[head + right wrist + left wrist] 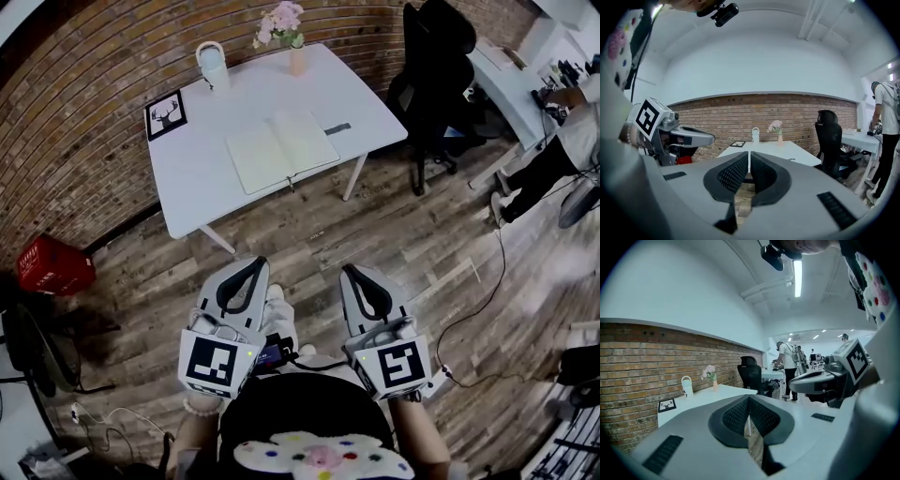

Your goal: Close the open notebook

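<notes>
**On white table by brick wall: notebook open, both grippers clenched on nothing**

Over the plank floor (309,234), well short of the table (183,183), the L gripper (257,263) and R gripper (348,270) sit side by side close to the person's body. Neither touches anything.

Head view only: the notebook (281,150) lies open and flat on the table's front half, w/ cream blank pages and its spine running diagonally. Both gripper views catch the tabletop edge-on, so the notebook can't be made out there.

L gripper view: jaws pressed together at the tips, nothing btwn them. It also shows the R gripper off to the right, plus a standing person (788,369) at desks further back.

R gripper view: jaws drawn to a thin slit, nothing btwn them. The L gripper shows at left, w/ a red crate (683,160) low behind it.

Materials and shapes:
- The gripper shells are smooth pale plastic, and the jaw pads are black w/ a fine ribbed grid.
- The table is a plain matte white rectangle on thin white legs.
- Along its back edge stand a black-framed deer print (167,114), a pale jug (214,67) w/ a loop handle, and a slim vase (296,58) of pink flowers.
- The brick wall (84,84) is rough red-brown.
- The floor is mixed grey-brown boards.
- A black padded office chair (433,66) stands just beside the table's right end.
</notes>
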Tool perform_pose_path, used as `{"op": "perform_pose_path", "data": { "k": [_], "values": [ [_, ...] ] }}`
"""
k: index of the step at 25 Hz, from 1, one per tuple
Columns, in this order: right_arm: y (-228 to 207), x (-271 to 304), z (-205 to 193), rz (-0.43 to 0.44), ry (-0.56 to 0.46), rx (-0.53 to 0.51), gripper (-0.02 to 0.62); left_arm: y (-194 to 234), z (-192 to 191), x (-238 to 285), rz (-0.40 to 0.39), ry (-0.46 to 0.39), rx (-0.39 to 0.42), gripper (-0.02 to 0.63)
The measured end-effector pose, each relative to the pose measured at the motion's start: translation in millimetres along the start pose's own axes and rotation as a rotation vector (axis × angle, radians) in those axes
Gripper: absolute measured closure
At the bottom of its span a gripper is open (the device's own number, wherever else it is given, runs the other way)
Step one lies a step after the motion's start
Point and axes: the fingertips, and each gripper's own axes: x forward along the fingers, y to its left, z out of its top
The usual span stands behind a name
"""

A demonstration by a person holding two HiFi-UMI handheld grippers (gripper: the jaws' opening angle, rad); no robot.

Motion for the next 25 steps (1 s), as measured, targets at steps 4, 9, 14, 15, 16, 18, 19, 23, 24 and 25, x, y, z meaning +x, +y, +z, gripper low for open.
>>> {"op": "perform_pose_path", "data": {
  "k": [4, 9, 14, 15, 16, 18, 19, 23, 24, 25],
  "values": [
    [-9.6, 28.0, -5.3, -0.005, 0.056, -0.026, 0.557, 23.0, 0.4, 21.5, -0.008, 0.008, -0.009, 0.591],
    [-12.1, 69.0, 8.0, -0.003, 0.058, -0.013, 0.557, 60.2, 2.7, 41.6, -0.007, 0.019, -0.019, 0.592],
    [-17.4, 104.7, 13.6, -0.023, 0.090, -0.017, 0.557, 91.2, 6.2, 62.4, -0.025, 0.020, -0.014, 0.592],
    [-17.1, 113.0, 18.1, -0.024, 0.077, -0.013, 0.556, 96.9, 7.9, 66.6, -0.028, 0.017, -0.022, 0.591],
    [-17.3, 120.4, 20.1, -0.029, 0.089, -0.015, 0.557, 103.1, 9.5, 70.8, -0.032, 0.015, -0.029, 0.591],
    [-19.3, 132.3, 18.8, -0.046, 0.151, -0.026, 0.557, 115.9, 11.9, 79.0, -0.044, 0.012, -0.042, 0.592],
    [-20.1, 137.8, 18.8, -0.052, 0.167, -0.026, 0.557, 121.9, 13.0, 82.9, -0.051, 0.011, -0.046, 0.591],
    [-19.0, 159.3, 20.7, -0.055, 0.164, -0.026, 0.557, 142.5, 18.3, 94.7, -0.076, 0.004, -0.024, 0.591],
    [-18.5, 164.8, 22.4, -0.057, 0.165, -0.028, 0.557, 147.1, 19.3, 97.1, -0.083, 0.003, -0.018, 0.592],
    [-18.3, 170.2, 24.4, -0.061, 0.166, -0.030, 0.557, 151.5, 20.4, 99.7, -0.088, 0.002, -0.018, 0.592]
  ]
}}
